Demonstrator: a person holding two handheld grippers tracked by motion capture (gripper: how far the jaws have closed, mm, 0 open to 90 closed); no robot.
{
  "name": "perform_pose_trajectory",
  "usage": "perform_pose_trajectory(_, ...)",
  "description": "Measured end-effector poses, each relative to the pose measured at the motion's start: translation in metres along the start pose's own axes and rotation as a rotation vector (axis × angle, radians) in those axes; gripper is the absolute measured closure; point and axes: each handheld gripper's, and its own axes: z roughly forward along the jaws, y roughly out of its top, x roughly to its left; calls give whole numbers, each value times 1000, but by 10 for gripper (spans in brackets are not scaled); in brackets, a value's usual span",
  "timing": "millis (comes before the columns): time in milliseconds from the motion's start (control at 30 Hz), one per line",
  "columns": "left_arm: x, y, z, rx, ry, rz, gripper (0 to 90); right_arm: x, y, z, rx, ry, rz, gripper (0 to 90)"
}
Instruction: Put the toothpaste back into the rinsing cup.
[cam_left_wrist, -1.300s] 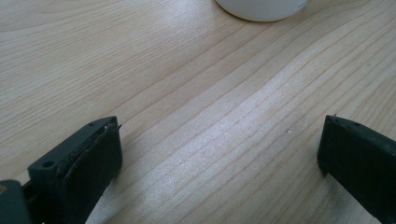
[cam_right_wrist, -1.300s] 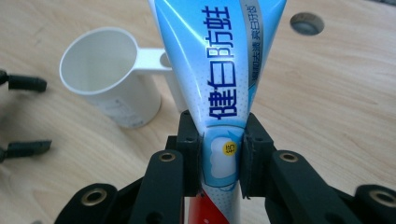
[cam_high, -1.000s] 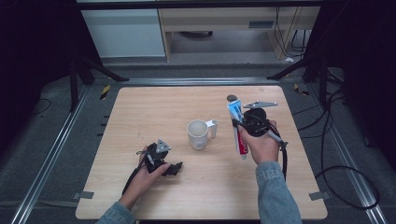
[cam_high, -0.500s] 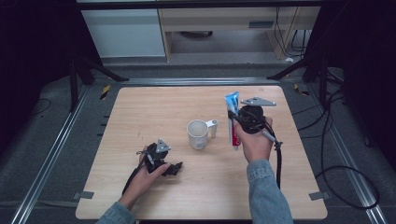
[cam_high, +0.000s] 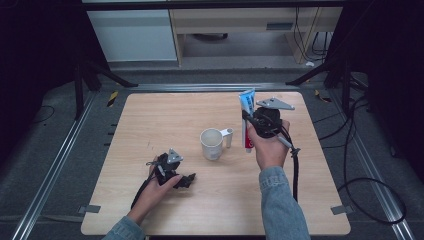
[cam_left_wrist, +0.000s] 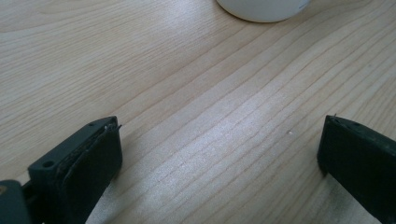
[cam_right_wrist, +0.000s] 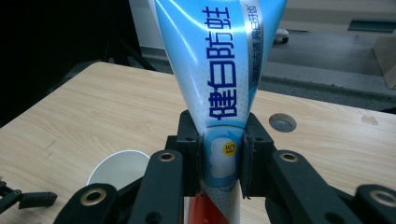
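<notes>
Dark floor and metal rails surround a light wooden table (cam_high: 150, 120); pale cabinets stand beyond its far edge.

Left gripper (cam_high: 186, 180) rests on the table near the front-left corner, held in my left hand (cam_high: 156, 186). Its jaws stand wide apart with nothing but bare wood grain between them. In the left gripper view, the base of the white cup sits at the top, well ahead of the jaws.

White cup (cam_high: 212, 144) stands upright near the table's middle, handle turned toward the right edge, mouth open.

Right gripper (cam_high: 246, 120) sits to the right of the cup, toward the right half of the table, carried in my right hand (cam_high: 270, 149). Its jaws are clamped on a toothpaste tube (cam_right_wrist: 219, 70), gripping it low on the body. The tube stands upright, flat crimped end up, blue and white with a red lower part. It is lifted off the table, just beside the cup's handle.
</notes>
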Motion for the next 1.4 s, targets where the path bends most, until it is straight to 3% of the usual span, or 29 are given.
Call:
perform_pose_trajectory(567,0,0,0,-1,-1,0,0,9,17,-7,-88,-18,-17,734)
perform_pose_trajectory(1400,0,0,0,-1,-2,0,0,30,31,10,-158,-10,-15,738)
